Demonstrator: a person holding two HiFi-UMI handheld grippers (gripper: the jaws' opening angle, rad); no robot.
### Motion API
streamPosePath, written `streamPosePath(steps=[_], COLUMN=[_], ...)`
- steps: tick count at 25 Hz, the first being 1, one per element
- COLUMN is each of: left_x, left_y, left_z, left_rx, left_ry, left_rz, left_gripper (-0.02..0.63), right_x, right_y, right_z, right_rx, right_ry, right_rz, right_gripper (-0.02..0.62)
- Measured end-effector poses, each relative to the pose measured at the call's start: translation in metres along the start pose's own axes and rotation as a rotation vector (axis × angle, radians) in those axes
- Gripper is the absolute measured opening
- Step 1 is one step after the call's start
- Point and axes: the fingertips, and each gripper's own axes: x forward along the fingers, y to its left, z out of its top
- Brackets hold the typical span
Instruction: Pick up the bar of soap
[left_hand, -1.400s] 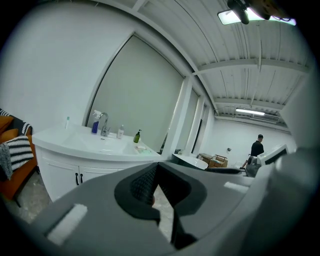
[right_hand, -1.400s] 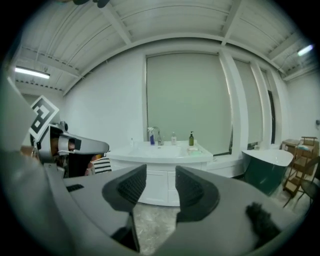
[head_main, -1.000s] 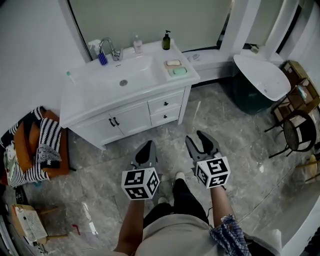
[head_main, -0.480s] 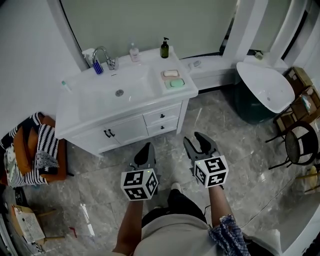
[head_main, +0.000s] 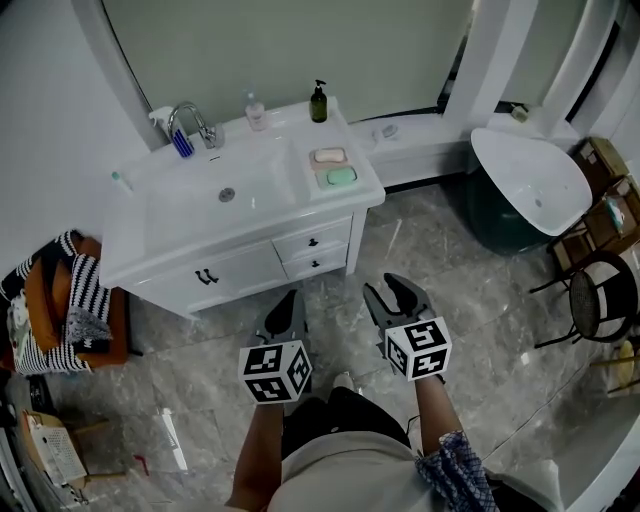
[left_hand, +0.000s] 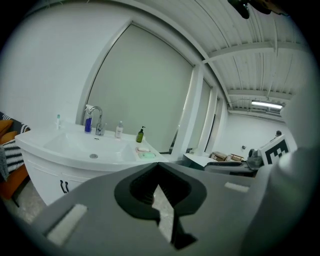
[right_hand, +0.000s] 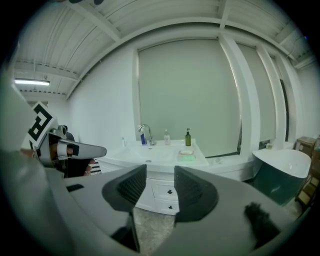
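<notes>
Two bars lie on dishes at the right end of the white vanity top (head_main: 200, 250): a pale bar of soap (head_main: 328, 156) and a green bar (head_main: 341, 176) in front of it. Both show far off in the left gripper view, pale soap (left_hand: 143, 149), and in the right gripper view, pale soap (right_hand: 186, 152). My left gripper (head_main: 288, 303) hangs over the floor well short of the vanity, its jaws together at the tips (left_hand: 158, 165) and empty. Beside it, my right gripper (head_main: 400, 292) is open with nothing between its jaws (right_hand: 160, 172).
On the vanity stand a chrome faucet (head_main: 190, 118), a blue item (head_main: 181, 145), a small clear bottle (head_main: 256, 112) and a dark pump bottle (head_main: 318, 103). A bathtub (head_main: 530, 180) is to the right, a round chair (head_main: 600, 300) beyond it, and striped cloth on a seat (head_main: 60, 310) at the left.
The vanity and soap sit lower and further left in the head view; the person has moved toward them with both grippers held out in front. Neither gripper's jaws changed.
</notes>
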Motion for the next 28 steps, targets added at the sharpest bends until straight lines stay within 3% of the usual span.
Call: streamPosePath(steps=[11, 16, 24, 28], left_x=[0.022, 0.038, 0.074, 0.097], left_y=[-0.011, -0.007, 0.012, 0.03], left_z=[0.007, 0.012, 0.029, 0.038], left_rx=[0.023, 0.02, 0.034, 0.022], left_ry=[-0.002, -0.004, -0.006, -0.006], left_rz=[0.002, -0.008, -0.028, -0.023], left_gripper=[0.009, 0.009, 0.009, 0.009], right_x=[0.006, 0.017, 0.05, 0.077], right_y=[-0.02, -0.031, -0.043, -0.046], right_z=[0.006, 0.004, 0.031, 0.038], right_rx=[0.031, -0.017, -0.038, -0.052], right_ry=[-0.031, -0.014, -0.103, -0.088], right_rz=[0.025, -0.007, -0.039, -0.032], right_gripper=[0.176, 0.176, 0.176, 0.176])
